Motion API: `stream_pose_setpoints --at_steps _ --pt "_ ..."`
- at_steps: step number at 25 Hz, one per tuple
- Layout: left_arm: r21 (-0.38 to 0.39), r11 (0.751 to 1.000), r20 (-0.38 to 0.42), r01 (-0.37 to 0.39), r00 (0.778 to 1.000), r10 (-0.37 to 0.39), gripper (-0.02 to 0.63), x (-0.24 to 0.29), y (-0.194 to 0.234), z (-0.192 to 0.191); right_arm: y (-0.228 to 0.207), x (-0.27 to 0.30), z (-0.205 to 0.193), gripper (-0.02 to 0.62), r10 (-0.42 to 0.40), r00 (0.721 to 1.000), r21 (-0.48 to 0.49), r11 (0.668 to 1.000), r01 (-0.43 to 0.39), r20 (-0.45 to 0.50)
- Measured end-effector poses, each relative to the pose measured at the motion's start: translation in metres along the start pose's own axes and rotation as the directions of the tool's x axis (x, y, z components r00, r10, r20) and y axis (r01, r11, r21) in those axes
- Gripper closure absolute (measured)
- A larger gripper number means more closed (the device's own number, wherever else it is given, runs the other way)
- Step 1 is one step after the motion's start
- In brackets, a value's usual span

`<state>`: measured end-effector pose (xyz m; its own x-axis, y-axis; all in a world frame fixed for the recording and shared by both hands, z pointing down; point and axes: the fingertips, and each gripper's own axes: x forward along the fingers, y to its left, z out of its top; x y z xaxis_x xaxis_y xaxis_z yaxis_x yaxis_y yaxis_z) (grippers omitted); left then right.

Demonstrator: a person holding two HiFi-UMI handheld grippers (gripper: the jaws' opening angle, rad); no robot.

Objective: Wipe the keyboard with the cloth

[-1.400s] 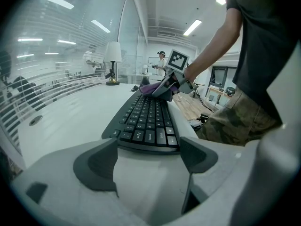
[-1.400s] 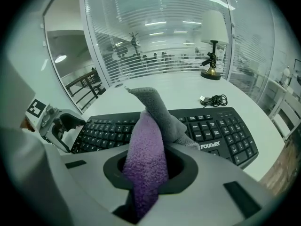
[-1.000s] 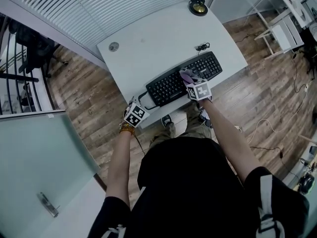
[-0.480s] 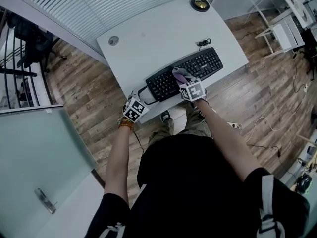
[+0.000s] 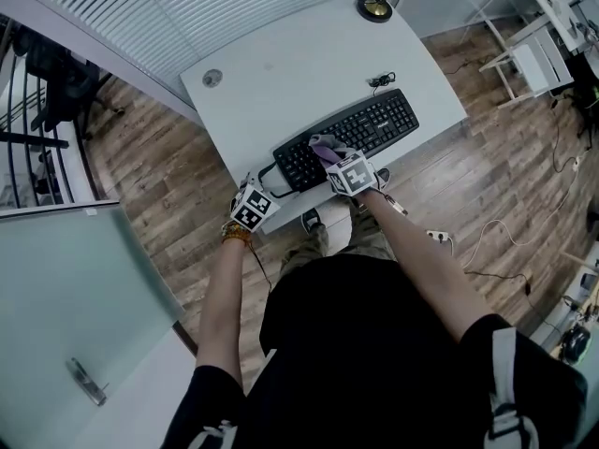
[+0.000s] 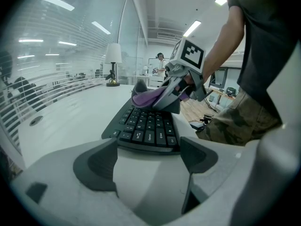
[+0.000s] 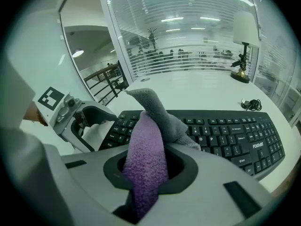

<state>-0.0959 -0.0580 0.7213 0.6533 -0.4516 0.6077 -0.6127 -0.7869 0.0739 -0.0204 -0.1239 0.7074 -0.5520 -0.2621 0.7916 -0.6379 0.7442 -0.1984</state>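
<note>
A black keyboard (image 5: 360,129) lies slanted on the white desk (image 5: 299,59), near its front edge. My right gripper (image 5: 329,157) is shut on a purple and grey cloth (image 7: 148,145), which rests on the keyboard's left half (image 7: 221,135). In the left gripper view the cloth (image 6: 148,97) lies on the keys under the right gripper (image 6: 176,86). My left gripper (image 5: 260,187) stands open at the desk's front left corner, just off the keyboard's left end (image 6: 143,128), with nothing between its fingers.
A lamp base (image 5: 374,7) stands at the desk's far edge. A coiled black cable (image 5: 382,81) lies behind the keyboard. A round grommet (image 5: 212,78) sits at the desk's left. The desk's front edge runs close below the keyboard. White shelving (image 5: 538,59) stands at the right.
My right gripper has slid left along the keyboard with the cloth, from the middle toward the left end. The left gripper has stayed at the desk corner.
</note>
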Motion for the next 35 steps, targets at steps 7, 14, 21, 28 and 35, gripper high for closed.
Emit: stream_pose_setpoints --at_steps 7,14,21,28,35 --pt "-0.001 1.000 -0.011 0.002 1.000 -0.002 0.193 0.000 -0.001 0.000 0.021 0.005 0.001 0.534 0.031 0.999 -0.024 0.999 -0.031 0.004" --pt "0.001 1.000 -0.006 -0.001 1.000 0.001 0.193 -0.001 0.002 0.003 0.038 0.012 0.005 0.534 0.074 0.997 -0.038 0.997 -0.074 0.008" --pt "0.000 1.000 -0.004 0.000 1.000 0.000 0.193 -0.001 0.002 -0.001 0.053 0.018 0.004 0.534 0.128 0.992 -0.050 0.990 -0.128 -0.005" --pt "0.004 1.000 0.001 -0.003 1.000 0.003 0.193 -0.002 0.000 0.001 0.082 0.023 0.005 0.534 0.186 0.983 -0.062 0.981 -0.186 -0.014" --pt "0.005 1.000 -0.012 -0.006 1.000 0.006 0.193 -0.004 0.003 0.002 0.112 0.030 0.009 0.534 0.262 0.963 -0.134 0.954 -0.268 -0.062"
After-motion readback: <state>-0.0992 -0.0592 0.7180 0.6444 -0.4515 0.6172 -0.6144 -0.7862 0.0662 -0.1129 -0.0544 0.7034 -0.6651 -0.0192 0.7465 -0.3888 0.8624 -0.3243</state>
